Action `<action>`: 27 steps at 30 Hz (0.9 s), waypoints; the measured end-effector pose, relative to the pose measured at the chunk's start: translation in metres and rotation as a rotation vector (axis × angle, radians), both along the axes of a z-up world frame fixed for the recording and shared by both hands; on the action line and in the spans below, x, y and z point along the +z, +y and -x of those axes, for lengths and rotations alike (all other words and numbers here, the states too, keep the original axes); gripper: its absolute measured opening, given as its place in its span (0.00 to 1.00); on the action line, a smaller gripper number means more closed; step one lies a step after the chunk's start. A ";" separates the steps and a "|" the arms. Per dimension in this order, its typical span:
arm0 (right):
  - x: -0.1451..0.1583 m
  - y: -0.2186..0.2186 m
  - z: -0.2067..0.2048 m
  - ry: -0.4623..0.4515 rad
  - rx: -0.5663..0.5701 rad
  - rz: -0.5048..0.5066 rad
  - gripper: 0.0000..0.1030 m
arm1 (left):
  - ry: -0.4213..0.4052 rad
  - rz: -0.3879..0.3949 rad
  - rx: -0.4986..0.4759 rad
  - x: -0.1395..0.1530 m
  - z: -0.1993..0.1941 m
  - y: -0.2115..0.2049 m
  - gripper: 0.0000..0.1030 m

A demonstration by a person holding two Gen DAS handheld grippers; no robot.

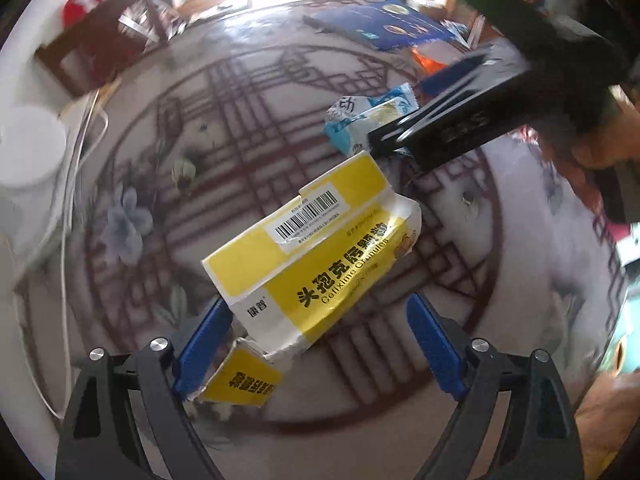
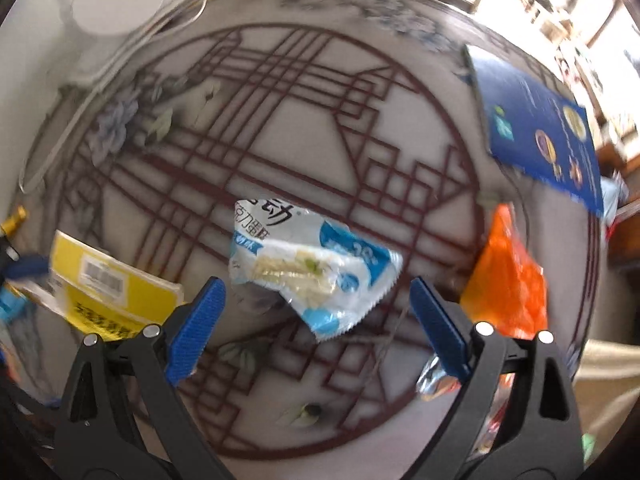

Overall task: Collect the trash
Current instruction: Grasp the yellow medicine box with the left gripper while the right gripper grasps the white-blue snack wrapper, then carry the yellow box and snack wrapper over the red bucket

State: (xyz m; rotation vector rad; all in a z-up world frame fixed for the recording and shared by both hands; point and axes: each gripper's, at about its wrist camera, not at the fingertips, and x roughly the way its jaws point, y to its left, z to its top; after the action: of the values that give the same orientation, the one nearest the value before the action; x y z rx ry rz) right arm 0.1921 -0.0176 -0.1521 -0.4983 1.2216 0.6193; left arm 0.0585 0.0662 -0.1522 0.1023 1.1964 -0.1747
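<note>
Blue-padded, our left claw [image 1: 320, 344] stands apart over the torn yellow medicine box [image 1: 308, 264], which lies free on the patterned bench [image 1: 240, 120]. Our right claw [image 2: 316, 320] also stands apart, above the blue-white snack wrapper [image 2: 312, 264]; an orange wrapper [image 2: 508, 280] lies right.

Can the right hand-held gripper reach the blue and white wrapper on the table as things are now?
Probably yes. The right hand-held gripper is open, and the blue and white wrapper lies flat just ahead of its fingers with nothing over it. The orange bag sits off to one side.
</note>
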 end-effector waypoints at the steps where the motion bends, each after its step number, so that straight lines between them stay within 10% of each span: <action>1: -0.003 0.002 0.000 -0.007 0.017 0.019 0.87 | 0.002 -0.001 -0.006 0.000 0.000 0.000 0.86; 2: -0.005 0.003 -0.001 -0.008 0.023 0.028 0.74 | 0.008 -0.002 -0.010 0.000 0.001 0.002 0.87; 12: 0.017 -0.027 0.012 0.055 -0.065 -0.175 0.60 | 0.065 -0.063 0.019 -0.013 0.022 0.023 0.87; 20: 0.039 -0.068 0.044 0.136 -0.220 -0.342 0.60 | 0.034 0.151 0.069 -0.006 0.027 0.020 0.86; 27: 0.057 -0.109 0.082 0.110 -0.318 -0.380 0.61 | 0.085 0.415 0.212 -0.015 0.033 0.023 0.12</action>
State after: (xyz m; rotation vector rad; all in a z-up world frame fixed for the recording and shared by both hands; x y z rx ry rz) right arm 0.1102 -0.1271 -0.0946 0.0498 1.2180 0.5920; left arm 0.0251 0.0894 -0.1671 -0.3970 1.2244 -0.2385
